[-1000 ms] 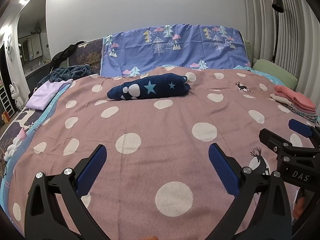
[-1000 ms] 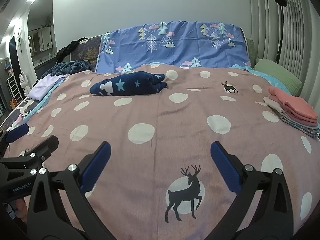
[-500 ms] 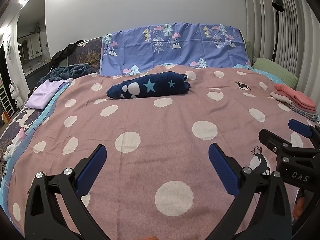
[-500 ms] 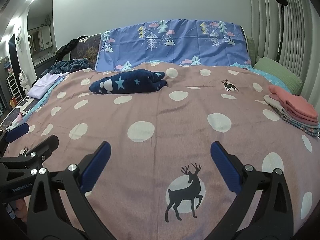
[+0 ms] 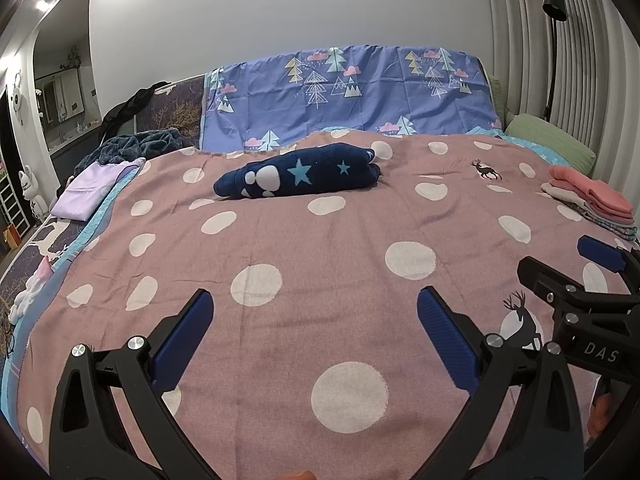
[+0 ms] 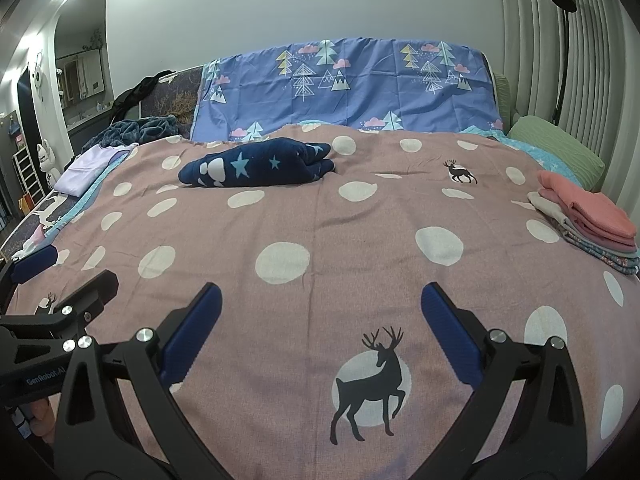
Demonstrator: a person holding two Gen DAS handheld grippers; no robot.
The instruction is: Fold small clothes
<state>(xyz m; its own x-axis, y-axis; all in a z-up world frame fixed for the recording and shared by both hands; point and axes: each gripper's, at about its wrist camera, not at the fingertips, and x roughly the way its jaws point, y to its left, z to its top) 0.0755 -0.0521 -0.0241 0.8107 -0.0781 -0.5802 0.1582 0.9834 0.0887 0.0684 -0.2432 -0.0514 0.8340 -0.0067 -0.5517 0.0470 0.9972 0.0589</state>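
Navy fleece with pale stars and a white paw print, the bunched small garment [image 5: 298, 172] lies at about 12 o'clock in the left wrist view, far up the dusty-pink polka-dot blanket [image 5: 320, 264] and just short of the blue tree-print sheet [image 5: 352, 92] draped at the head of the bed. From the right wrist camera it sits nearer 11 o'clock [image 6: 256, 168].

Both claws are spread wide with nothing between their blue pads. The left gripper [image 5: 312, 328] and right gripper [image 6: 320, 320] hover side by side over the near part of the blanket, well apart from the garment.

At 3 o'clock a folded stack topped by a salmon-pink piece [image 6: 588, 212] rests near the bed's edge, which suggests some items are already done. A lilac cloth [image 5: 90, 190] lies at 10 o'clock.

The step in hand looks like the reach for the next item. The next move calls for carrying both grippers forward to the navy bundle, pinching it at two separated edges and spreading it flat on open blanket before any fold.
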